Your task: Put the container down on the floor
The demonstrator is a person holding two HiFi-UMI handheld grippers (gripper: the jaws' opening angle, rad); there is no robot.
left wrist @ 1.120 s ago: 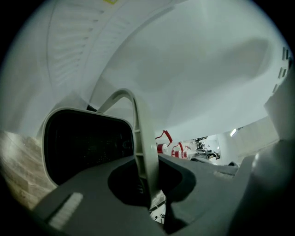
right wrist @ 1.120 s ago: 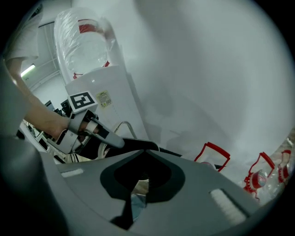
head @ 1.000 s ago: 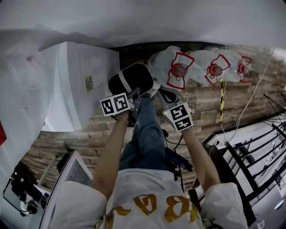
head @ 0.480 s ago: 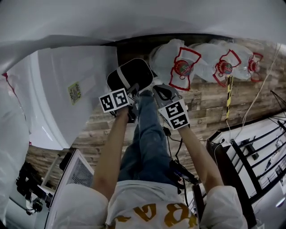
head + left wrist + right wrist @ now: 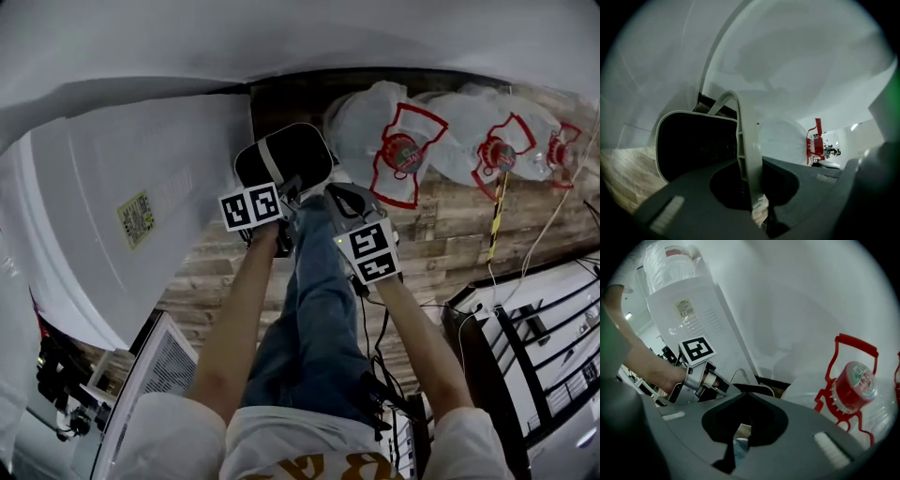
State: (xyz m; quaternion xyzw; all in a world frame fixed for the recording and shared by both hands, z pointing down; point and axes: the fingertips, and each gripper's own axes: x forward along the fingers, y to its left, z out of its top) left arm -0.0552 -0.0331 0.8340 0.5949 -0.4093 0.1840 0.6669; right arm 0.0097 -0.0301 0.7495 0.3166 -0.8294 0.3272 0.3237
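- Standing at the far left, the tall white plastic water dispenser (image 5: 112, 169) is close to the load. It could be knocked if the load is swung that way while being lowered.
- The black oblong plastic container with a white rim (image 5: 291, 155) is carried over the brown wooden plank floor (image 5: 216, 277), between the dispenser and the jugs. Whether its base touches the planks cannot be told.
- The left gripper (image 5: 751, 164) is seen clamped on the container's thin pale grey bail handle (image 5: 743, 133), and on nothing else. The handle is narrow and smooth. It is judged that it could slide or pivot in the jaws, so the container could tip or drop if released too high.
- The right gripper (image 5: 746, 397) is held just beside, its jaws brought together with nothing between them. No support is given to the container from that side.
- The clear plastic water jugs with red carry handles (image 5: 375, 131) lie to the right. A landing too far that way could leave the container resting crooked against them.
- A yellowish sticker (image 5: 136, 218) is seen on the dispenser, but its print is too small to be read.
- Black-and-white square markers (image 5: 251, 206) are carried on both gripper cubes.
- A round printed seal is borne by the red jug cap (image 5: 855, 380). Nothing on it can be read.
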